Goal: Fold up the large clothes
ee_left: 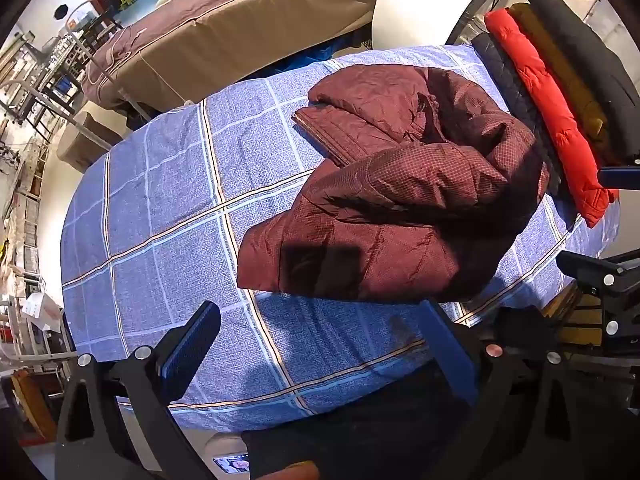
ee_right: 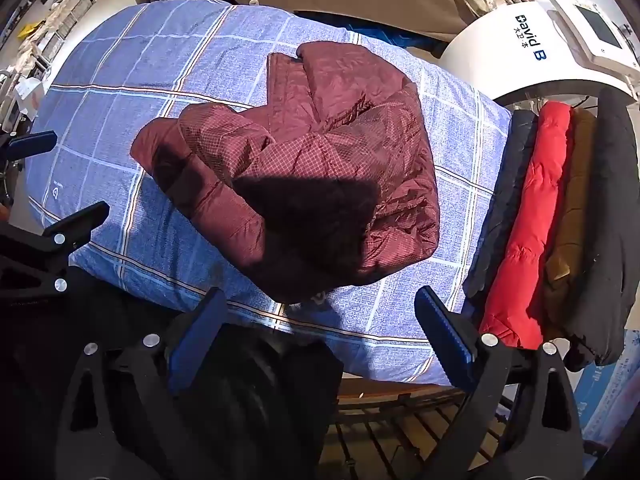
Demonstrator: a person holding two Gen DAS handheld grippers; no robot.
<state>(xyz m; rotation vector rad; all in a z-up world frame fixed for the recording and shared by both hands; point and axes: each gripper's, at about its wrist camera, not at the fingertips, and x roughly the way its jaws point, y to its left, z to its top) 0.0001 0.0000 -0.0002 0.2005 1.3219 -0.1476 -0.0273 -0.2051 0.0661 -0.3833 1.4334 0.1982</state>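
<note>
"David B" on the white machine (ee_left: 440, 4) (ee_right: 500, 68) (small characters beneath unreadable)

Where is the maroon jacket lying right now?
The maroon jacket lies bunched on the blue checked bedcover, toward its right side in both wrist views, just left of the red jacket in the folded stack.

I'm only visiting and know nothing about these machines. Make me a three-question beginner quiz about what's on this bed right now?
1. True or false: the left claw is gripping the maroon jacket.
2. Which colour lies between the navy and brown garments in the pile beside the jacket? A) green B) red C) white
3. Fill in: the jacket lies on a blue ______ sheet.

Key:
1. False. Both it and the right claw are open and hold nothing, short of the jacket.
2. B, the red garment.
3. Checked.
</note>
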